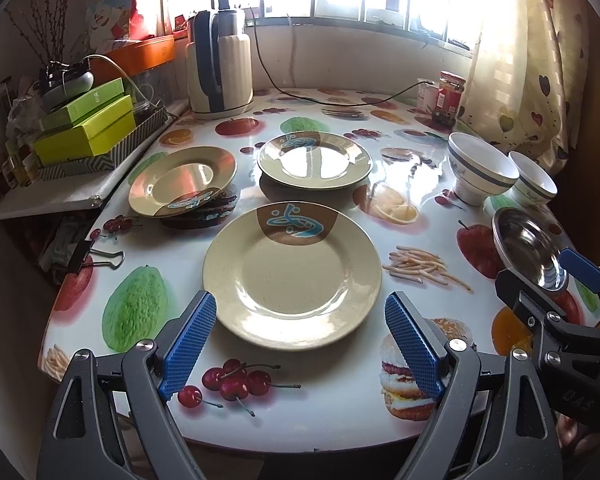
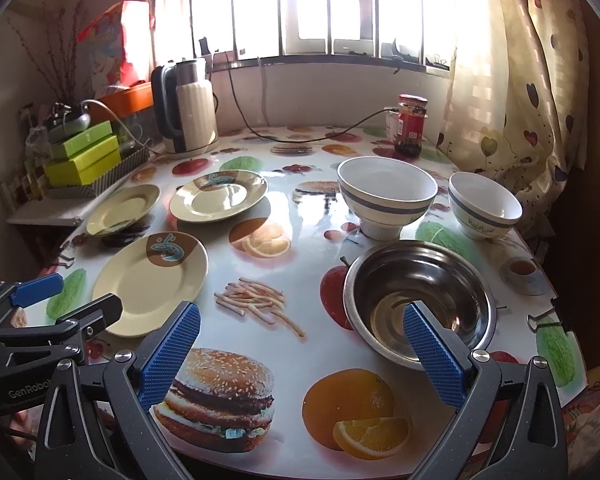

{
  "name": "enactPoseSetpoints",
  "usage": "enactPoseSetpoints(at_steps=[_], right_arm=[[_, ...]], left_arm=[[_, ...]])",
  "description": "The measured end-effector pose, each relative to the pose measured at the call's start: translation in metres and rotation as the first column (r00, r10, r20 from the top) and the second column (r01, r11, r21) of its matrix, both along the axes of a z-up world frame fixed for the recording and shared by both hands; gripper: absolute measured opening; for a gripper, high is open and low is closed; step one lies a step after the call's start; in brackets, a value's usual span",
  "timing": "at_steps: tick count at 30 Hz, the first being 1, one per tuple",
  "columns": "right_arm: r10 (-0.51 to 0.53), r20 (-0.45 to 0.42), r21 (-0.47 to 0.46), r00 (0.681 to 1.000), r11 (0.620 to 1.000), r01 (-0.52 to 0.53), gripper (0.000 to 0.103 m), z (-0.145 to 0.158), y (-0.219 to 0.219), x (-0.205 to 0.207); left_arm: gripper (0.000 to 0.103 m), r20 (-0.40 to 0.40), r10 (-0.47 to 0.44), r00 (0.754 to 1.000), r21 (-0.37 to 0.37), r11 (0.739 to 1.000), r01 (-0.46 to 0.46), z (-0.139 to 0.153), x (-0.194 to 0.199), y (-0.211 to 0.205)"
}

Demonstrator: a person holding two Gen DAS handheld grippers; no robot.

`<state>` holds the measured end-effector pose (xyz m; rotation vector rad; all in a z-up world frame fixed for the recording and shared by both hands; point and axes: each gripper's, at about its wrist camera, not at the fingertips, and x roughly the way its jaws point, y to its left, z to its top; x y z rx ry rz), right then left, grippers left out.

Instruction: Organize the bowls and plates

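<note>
Two low side-by-side wrist views toward the window, sharing the near plate (image 1: 292, 276) (image 2: 150, 286).

You've got a barred window (image 2: 312, 8) across the top of frame, blown out by backlight. Heart-print curtain (image 2: 512, 80) hangs upper right. White wall below the sill, cable (image 2: 240, 112) trailing down it. Round table (image 2: 312, 208) fills centre frame, glossy fruit-and-burger print, strong glare mid-surface. Left edge: cluttered side shelf (image 1: 56, 196) with green boxes (image 1: 88, 128); kettle (image 1: 220, 68) sits upper left.
</note>
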<state>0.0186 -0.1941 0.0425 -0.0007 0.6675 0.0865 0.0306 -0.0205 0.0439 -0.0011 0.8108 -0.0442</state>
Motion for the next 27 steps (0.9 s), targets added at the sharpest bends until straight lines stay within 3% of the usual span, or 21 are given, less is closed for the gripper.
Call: enactPoseSetpoints(at_steps=[10, 18, 22, 27], right_arm=[[0.037, 0.001, -0.003, 0.999, 0.999, -0.037, 0.103, 0.005, 0.011, 0.017], [0.099, 0.029, 0.031, 0.995, 0.995, -0.099, 0.103, 0.026, 0.033, 0.050], [0.151, 0.013, 0.058, 0.988, 0.987, -0.152, 0.103, 0.032, 0.051, 0.072], [0.234, -0.006, 0.068, 0.972, 0.970, -0.233, 0.102, 0.037, 0.082, 0.102]], left_arm=[[0.087, -0.017, 0.008, 1.000, -0.033, 0.999, -0.009, 0.001, 0.014, 0.012], [0.087, -0.009, 0.100, 0.995, -0.063, 0.993, -0.100, 0.012, 0.033, 0.060], [0.079, -0.019, 0.140, 0.990, -0.064, 0.988, -0.141, 0.016, 0.045, 0.089], [0.079, -0.012, 0.192, 0.981, -0.076, 0.978, -0.193, 0.021, 0.061, 0.123]])
